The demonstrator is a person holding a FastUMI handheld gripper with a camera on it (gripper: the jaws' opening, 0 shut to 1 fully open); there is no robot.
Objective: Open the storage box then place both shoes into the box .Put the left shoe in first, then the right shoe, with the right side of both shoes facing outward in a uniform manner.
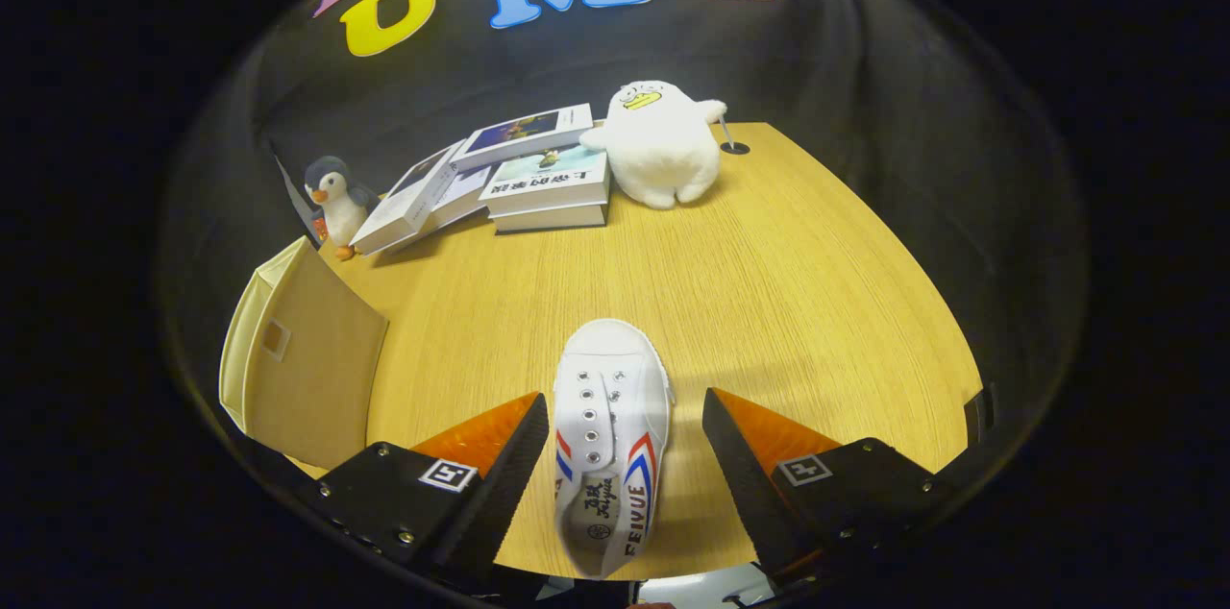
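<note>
1. My claw (625,436) is spread wide, hanging over the light wood-grain worktop (817,302); nothing pinched
2. White canvas lace-up shoe with red and blue side stripes (607,436) lies on the worktop between my two fingers, toe pointing away from me, heel end nearest me
3. Left finger (500,475) sits just beside the shoe's left side, can't tell if it touches; right finger (745,465) is clearly apart from the shoe, bare worktop showing in the gap
4. Beige fabric storage box (303,364) stands on the worktop off to my left, beyond the left finger; its flat front panel with a small square tab faces the shoe and looks closed
5. Far end of the worktop: stack of paperback books (500,177), some leaning; white round plush duck with a yellow beak (661,143) just right of them; small grey-and-white plush penguin (334,201) at their left, behind the box
</note>
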